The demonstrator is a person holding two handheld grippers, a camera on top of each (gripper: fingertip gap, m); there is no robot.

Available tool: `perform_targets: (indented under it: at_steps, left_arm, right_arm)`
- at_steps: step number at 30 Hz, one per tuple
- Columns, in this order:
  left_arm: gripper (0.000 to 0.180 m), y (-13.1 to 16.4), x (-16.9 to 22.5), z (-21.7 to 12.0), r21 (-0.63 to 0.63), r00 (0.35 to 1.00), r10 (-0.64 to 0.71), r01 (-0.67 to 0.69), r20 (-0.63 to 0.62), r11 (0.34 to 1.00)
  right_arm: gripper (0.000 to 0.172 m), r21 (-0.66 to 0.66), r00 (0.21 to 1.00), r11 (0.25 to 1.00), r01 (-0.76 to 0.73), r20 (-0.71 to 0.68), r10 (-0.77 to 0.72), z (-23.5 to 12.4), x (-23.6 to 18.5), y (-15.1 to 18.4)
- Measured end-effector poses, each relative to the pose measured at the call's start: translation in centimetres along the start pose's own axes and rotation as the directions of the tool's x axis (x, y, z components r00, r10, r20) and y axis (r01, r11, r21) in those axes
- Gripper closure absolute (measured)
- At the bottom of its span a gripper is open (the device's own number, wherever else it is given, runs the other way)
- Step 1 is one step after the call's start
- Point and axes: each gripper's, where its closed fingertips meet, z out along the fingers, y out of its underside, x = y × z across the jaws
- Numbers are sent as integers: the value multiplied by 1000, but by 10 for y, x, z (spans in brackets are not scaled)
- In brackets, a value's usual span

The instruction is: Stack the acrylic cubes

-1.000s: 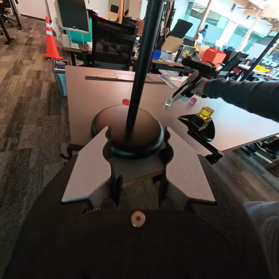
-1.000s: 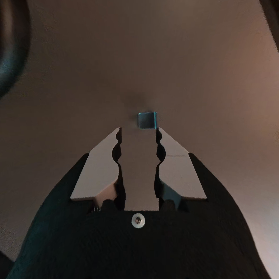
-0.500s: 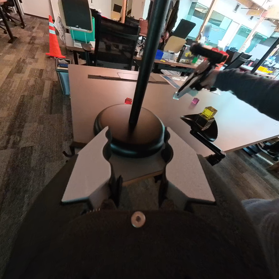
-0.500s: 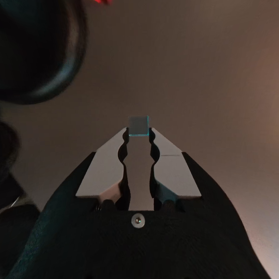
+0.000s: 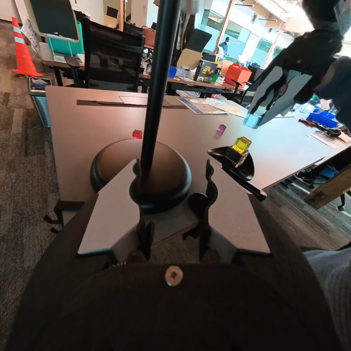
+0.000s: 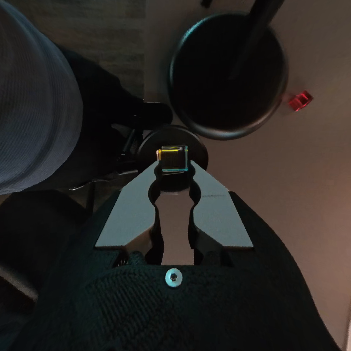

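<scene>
1. Up in the air, the right claw [image 5: 253,118] grips a clear blue cube [image 5: 251,121] at its fingertips, both pads pressed on its sides, above the brown surface [image 5: 95,121].
2. Below it, a yellow cube [image 5: 241,144] sits stacked on a clear cube [image 5: 236,157] on a small black dish [image 5: 247,169].
3. Meanwhile the left claw [image 5: 171,167] stands wide with nothing held, off the surface's near edge, facing a black round base [image 5: 117,163] with its pole [image 5: 159,76].
4. Farther back, a red cube [image 5: 137,134] and a purple cube [image 5: 221,128] lie apart.
</scene>
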Motion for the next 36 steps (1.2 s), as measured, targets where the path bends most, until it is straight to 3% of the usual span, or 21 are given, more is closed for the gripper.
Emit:
perform_targets:
  at_steps: [14, 23, 26, 29, 32, 34, 36]
  left_arm:
    - [112, -1, 1, 6, -13, 999, 10, -11, -42, 1000]
    - [112, -2, -2, 9, -16, 999, 10, -11, -43, 1000]
    - [112, -3, -3, 11, -14, 999, 12, -12, -42, 1000]
    - [112, -3, -6, 11, -10, 1000, 6, -7, -30, 1000]
    - [112, 0, -10, 11, -17, 1000, -10, 9, -23, 1000]
    - [112, 1, -11, 12, -20, 1000, -9, 9, -15, 1000]
    - [112, 0, -12, 13, -20, 1000, -7, 7, -9, 1000]
  right_arm:
    - [147, -108, 1000, 994, 12, -3, -12, 23, -6, 13]
    - [147, -81, 1000, 997, 0, -28, -2, 23, -3, 12]
    - [121, 18, 996, 1000, -15, -88, 16, 6, 5, 3]
    - [117, 295, 965, 954, -57, -227, 128, -46, 35, -12]
    - [119, 450, 872, 881, -146, -362, 330, -91, 85, 18]
    - [119, 421, 700, 862, -281, -525, 484, -106, 135, 81]
    - [121, 384, 518, 794, -472, -607, 602, -105, 170, 153]
